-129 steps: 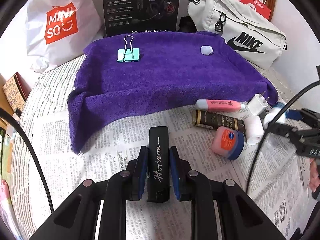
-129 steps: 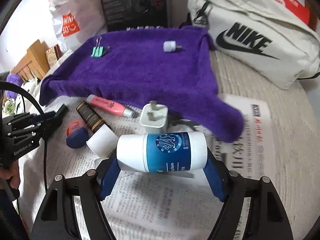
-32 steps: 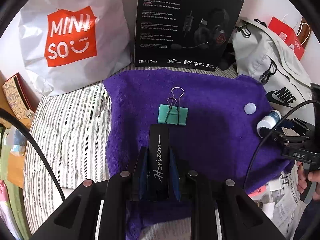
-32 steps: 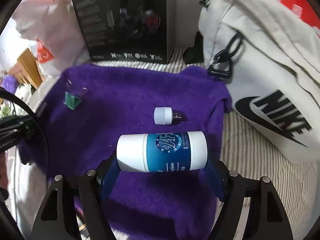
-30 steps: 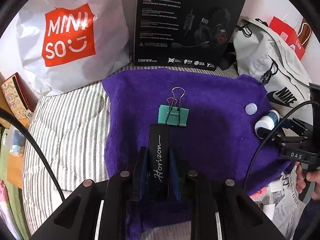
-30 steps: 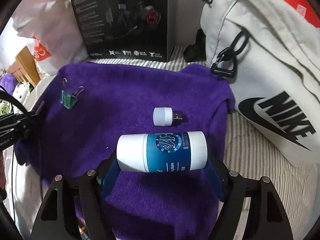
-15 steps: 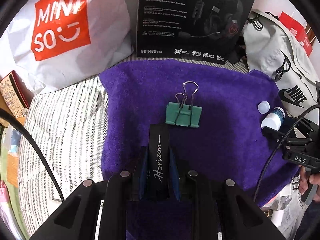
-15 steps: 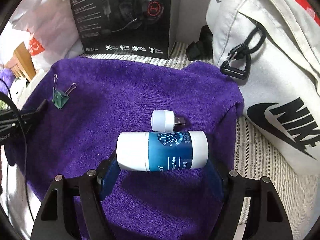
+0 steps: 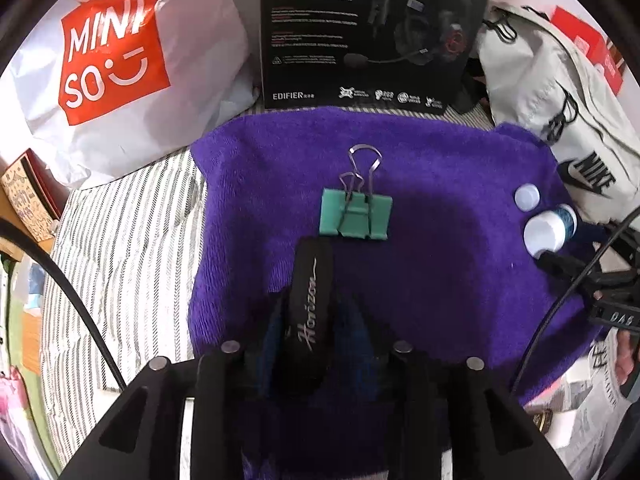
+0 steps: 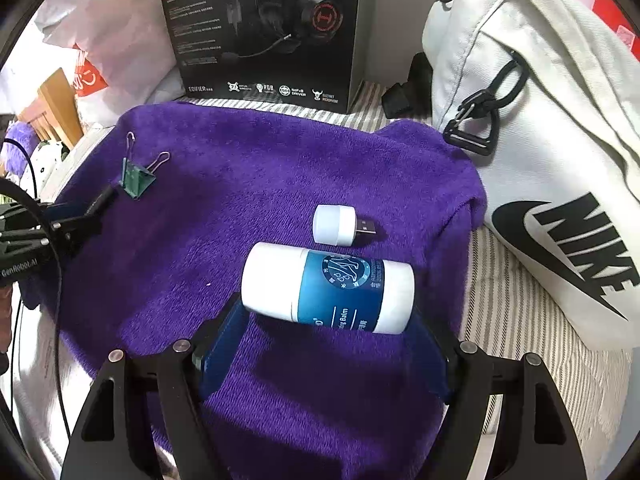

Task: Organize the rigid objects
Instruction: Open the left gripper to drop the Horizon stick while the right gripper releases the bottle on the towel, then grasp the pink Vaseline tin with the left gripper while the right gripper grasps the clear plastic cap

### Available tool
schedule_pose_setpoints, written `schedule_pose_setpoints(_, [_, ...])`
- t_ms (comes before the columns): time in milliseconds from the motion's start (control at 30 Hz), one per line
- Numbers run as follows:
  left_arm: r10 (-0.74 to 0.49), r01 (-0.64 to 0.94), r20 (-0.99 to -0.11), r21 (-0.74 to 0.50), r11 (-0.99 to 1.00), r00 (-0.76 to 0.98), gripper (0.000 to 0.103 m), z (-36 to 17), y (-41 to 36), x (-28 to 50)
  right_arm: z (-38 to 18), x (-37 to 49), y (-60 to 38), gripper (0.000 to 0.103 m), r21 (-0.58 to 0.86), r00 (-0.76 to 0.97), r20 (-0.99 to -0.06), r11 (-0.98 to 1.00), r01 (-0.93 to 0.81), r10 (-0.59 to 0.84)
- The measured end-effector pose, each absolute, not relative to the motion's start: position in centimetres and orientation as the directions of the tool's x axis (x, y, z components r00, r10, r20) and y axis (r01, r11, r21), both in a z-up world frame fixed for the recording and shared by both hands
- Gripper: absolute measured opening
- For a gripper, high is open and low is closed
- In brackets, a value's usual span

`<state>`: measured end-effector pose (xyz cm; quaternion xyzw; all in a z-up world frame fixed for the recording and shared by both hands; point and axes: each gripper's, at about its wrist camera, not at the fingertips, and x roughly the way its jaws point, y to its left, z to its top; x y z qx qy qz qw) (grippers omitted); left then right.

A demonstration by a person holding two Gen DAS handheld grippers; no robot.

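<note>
The left gripper, jaws opening, straddles a slim black case lettered "Horizon" in silver script.

A black case marked "Horizon" lies lengthwise on the purple towel. A blue-and-white balm tube lies sideways there, just beside a small white USB plug. A green binder clip rests flat.
</note>
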<state>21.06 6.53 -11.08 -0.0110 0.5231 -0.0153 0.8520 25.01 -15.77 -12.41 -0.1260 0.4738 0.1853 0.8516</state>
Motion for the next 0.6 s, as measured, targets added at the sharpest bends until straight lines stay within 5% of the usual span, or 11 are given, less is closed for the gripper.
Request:
schedule_pose_setpoints(133, [-0.036,0.026,-0.898,-0.028,0.999,0.438,0.045,-11.0,5.9,20.1,-11.5,24.0,-16.4,0.083,-0.062,0.508,-0.843,0.907,-0.417,0.176])
schedule_pose_setpoints(400, [-0.016,0.035,-0.865,0.002,0.999,0.501,0.045,-8.2,5.4,16.2,-9.2,20.9,-18.9,0.083,-0.031,0.54,-0.818,0.923,-0.384,0.197])
schedule_pose_setpoints(600, [-0.111,0.152,-0.837,-0.034,0.988,0.535,0.045,-6.3,2.7,11.2,-7.0,16.7,-21.9,0.083,0.043,0.567,-0.785,0.935,-0.352,0.249])
